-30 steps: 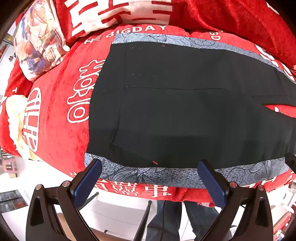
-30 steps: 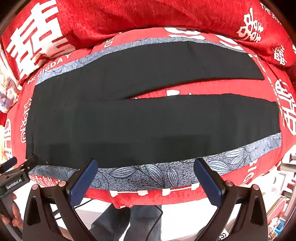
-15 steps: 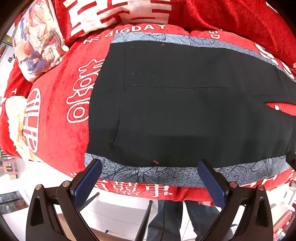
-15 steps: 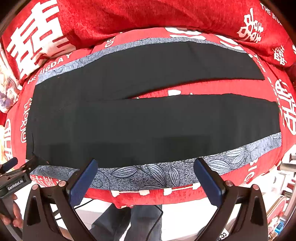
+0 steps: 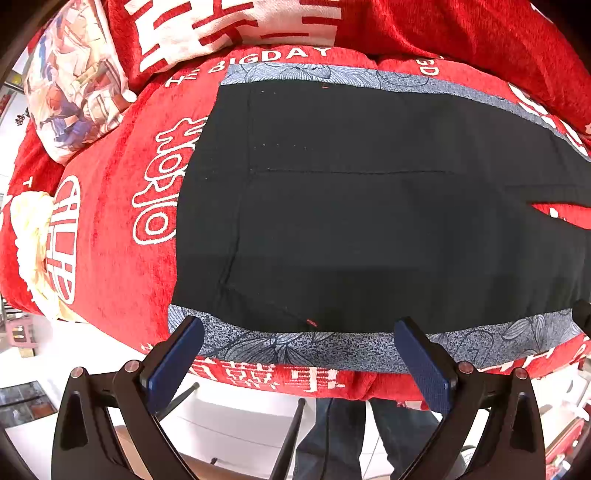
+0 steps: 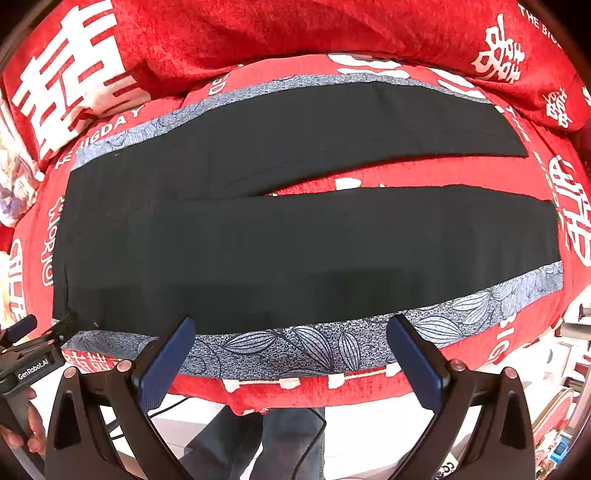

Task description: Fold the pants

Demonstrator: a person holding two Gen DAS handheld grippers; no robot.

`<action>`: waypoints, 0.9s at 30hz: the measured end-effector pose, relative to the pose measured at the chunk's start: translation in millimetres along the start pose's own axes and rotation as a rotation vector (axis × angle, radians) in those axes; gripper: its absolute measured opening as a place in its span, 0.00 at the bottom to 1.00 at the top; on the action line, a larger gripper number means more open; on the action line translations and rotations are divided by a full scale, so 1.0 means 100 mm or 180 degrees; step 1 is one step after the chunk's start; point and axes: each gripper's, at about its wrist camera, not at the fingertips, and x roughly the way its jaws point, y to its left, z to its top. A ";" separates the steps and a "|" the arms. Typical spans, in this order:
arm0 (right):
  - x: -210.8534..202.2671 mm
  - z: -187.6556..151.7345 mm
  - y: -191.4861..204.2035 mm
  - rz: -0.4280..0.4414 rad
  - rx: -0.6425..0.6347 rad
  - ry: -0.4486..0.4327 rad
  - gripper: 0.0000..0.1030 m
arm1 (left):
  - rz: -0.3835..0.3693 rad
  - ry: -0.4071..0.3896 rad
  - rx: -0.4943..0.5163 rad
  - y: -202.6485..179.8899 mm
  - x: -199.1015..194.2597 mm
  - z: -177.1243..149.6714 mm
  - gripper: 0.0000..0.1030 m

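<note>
Black pants (image 5: 369, 221) with a grey leaf-print side stripe (image 5: 295, 347) lie flat on a red cover. The waist is at the left, and both legs (image 6: 351, 243) run to the right with a red gap between them. My left gripper (image 5: 297, 332) hovers open over the near stripe close to the waist, holding nothing. My right gripper (image 6: 290, 325) stands open over the same stripe at mid-leg, also with nothing in it. The left gripper (image 6: 37, 343) shows at the left edge of the right wrist view, by the waist corner.
The red cover (image 5: 110, 229) with white lettering drops off at its near edge. A printed cushion (image 5: 74, 85) and red back cushions (image 6: 295, 29) line the far side. A person's legs in jeans (image 5: 332, 435) stand below the edge. A hand (image 6: 18, 435) holds the left gripper.
</note>
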 end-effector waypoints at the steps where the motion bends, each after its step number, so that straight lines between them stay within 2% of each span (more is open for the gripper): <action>1: 0.00 0.00 0.00 -0.0003 -0.0001 -0.0001 1.00 | -0.0001 -0.0002 0.0000 0.00 0.00 0.00 1.00; 27: 0.01 0.01 -0.08 0.0049 0.0057 0.0012 1.00 | -0.0002 -0.0007 0.0028 -0.04 0.00 -0.01 1.00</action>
